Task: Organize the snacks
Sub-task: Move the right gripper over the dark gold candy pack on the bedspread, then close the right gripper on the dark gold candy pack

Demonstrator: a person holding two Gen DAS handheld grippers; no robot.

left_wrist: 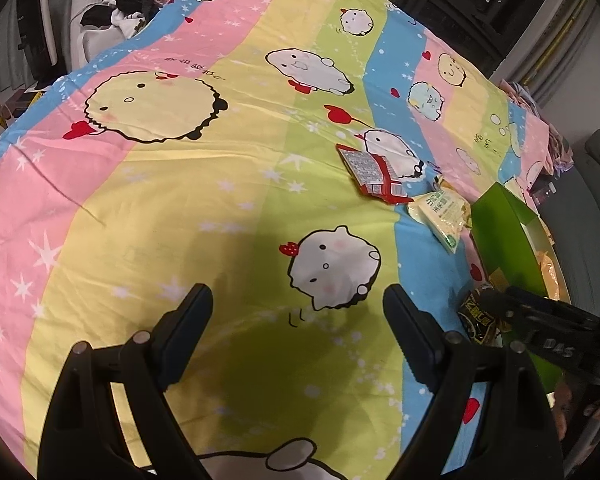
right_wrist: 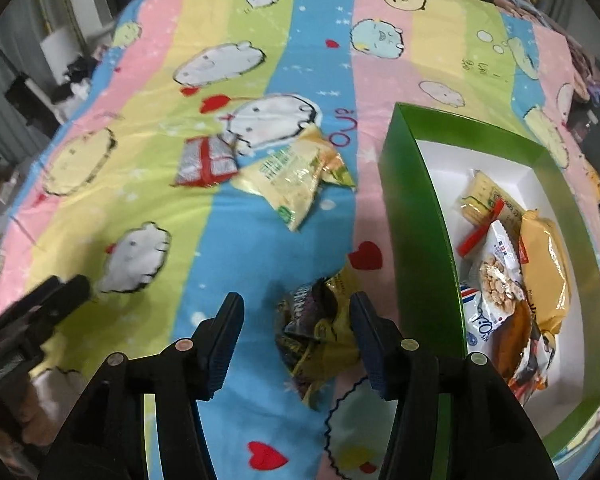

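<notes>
From the left wrist the green box [left_wrist: 500, 236] is mostly cut off at the right edge, its contents barely showing. The right gripper [left_wrist: 540, 316] covers part of the dark snack packet [left_wrist: 476, 316] there. From the right wrist, that packet's [right_wrist: 316, 328] print is too crumpled to read, and the left gripper [right_wrist: 40, 304] is a blur at the left edge. The snacks piled in the box [right_wrist: 416, 208] overlap, hiding the lower ones.

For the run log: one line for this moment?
right tongs: open around dark-yellow snack packet | left tongs: open, empty | green box: part-filled
</notes>
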